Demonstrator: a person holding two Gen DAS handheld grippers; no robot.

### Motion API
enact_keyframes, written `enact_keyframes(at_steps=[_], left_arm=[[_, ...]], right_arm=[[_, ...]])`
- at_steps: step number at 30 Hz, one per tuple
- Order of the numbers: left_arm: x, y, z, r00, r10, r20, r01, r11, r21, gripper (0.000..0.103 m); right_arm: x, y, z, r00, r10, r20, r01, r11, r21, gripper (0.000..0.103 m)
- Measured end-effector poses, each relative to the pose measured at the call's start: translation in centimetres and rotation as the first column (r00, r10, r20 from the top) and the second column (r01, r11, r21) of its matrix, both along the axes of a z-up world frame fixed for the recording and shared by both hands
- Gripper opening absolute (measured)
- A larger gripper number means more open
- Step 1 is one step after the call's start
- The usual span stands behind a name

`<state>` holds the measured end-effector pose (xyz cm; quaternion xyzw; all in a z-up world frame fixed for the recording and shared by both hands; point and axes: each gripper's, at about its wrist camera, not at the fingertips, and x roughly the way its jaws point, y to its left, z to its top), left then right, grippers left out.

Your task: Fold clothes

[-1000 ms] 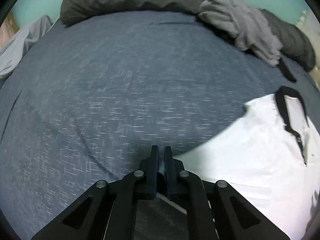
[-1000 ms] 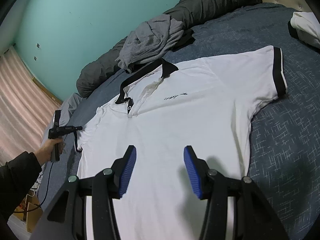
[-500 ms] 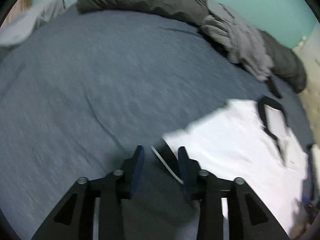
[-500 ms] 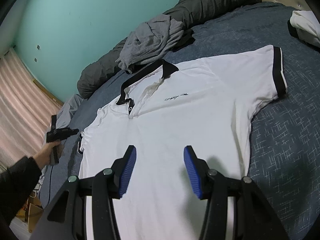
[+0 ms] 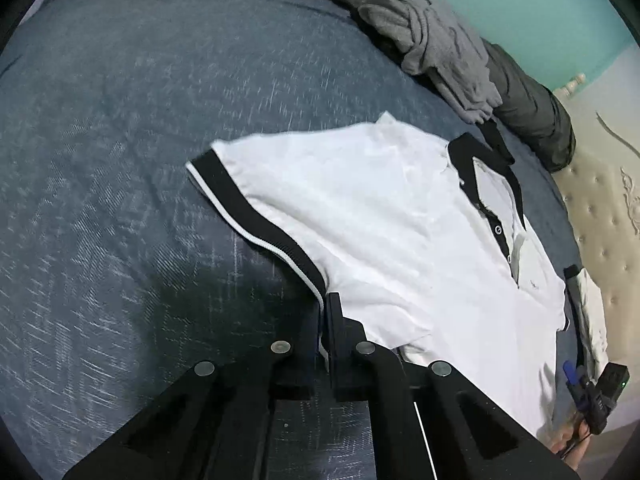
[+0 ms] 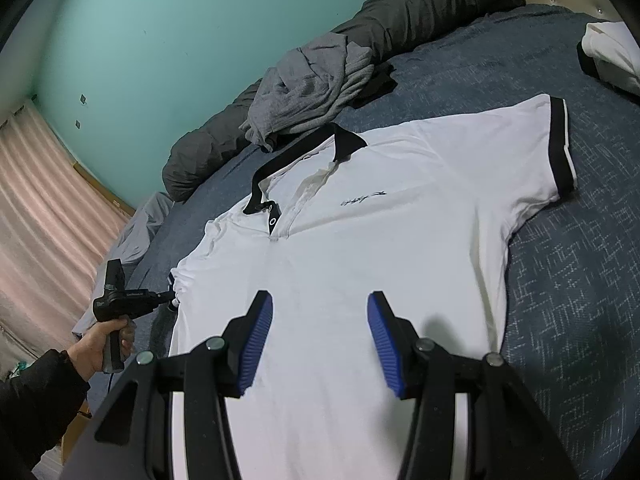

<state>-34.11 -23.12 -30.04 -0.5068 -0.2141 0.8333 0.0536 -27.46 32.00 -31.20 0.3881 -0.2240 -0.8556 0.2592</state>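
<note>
A white polo shirt [image 6: 360, 260] with black collar and black sleeve cuffs lies face up, spread flat on the blue bedspread [image 5: 120, 160]. In the left wrist view the shirt [image 5: 400, 220] fills the right half. My left gripper [image 5: 326, 312] is at the near sleeve, its jaws closing tight on the black cuff [image 5: 256, 208] with the white stripe. The right wrist view shows that left gripper [image 6: 168, 298] at the shirt's left sleeve, held by a hand [image 6: 100, 344]. My right gripper [image 6: 320, 340] hovers over the shirt's lower front, open with nothing between its blue pads.
A crumpled grey garment [image 6: 308, 84] and a rolled dark duvet [image 6: 420, 4] lie along the bed's far edge by the teal wall. Another white garment [image 6: 612, 56] sits at the far right. A padded headboard [image 5: 600, 200] and a pink curtain [image 6: 40, 240] flank the bed.
My left gripper opened, shifted along toward the shirt and tipped further down, then closed on the sleeve's black cuff. The right gripper stayed still and open.
</note>
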Motion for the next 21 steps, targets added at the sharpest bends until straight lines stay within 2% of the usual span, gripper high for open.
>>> enact_keyframes(at_steps=[3, 7, 13, 19, 21], left_arm=[[0.4, -2.1, 1.0, 0.999, 0.050, -0.019, -0.050, 0.999, -0.001, 0.003], [0.8, -3.6, 0.0, 0.997, 0.073, 0.022, -0.073, 0.997, -0.022, 0.003], [-0.5, -3.9, 0.6, 0.993, 0.114, -0.015, -0.114, 0.993, -0.040, 0.002], [-1.2, -2.4, 0.7, 0.997, 0.077, -0.015, -0.077, 0.996, -0.046, 0.002], [0.0, -2.6, 1.1, 0.996, 0.083, -0.023, -0.084, 0.995, -0.047, 0.002]], right_arm=[[-0.1, 0.1, -0.1, 1.000, -0.002, 0.003, 0.002, 1.000, -0.005, 0.050], [-0.1, 0.1, -0.1, 1.000, -0.001, 0.006, 0.001, 1.000, -0.007, 0.050], [-0.2, 0.0, -0.3, 1.000, 0.002, 0.009, -0.002, 1.000, -0.005, 0.050], [-0.2, -0.2, -0.6, 1.000, 0.009, 0.017, -0.009, 1.000, -0.003, 0.050], [-0.2, -0.1, -0.6, 1.000, 0.008, 0.017, -0.008, 1.000, -0.005, 0.050]])
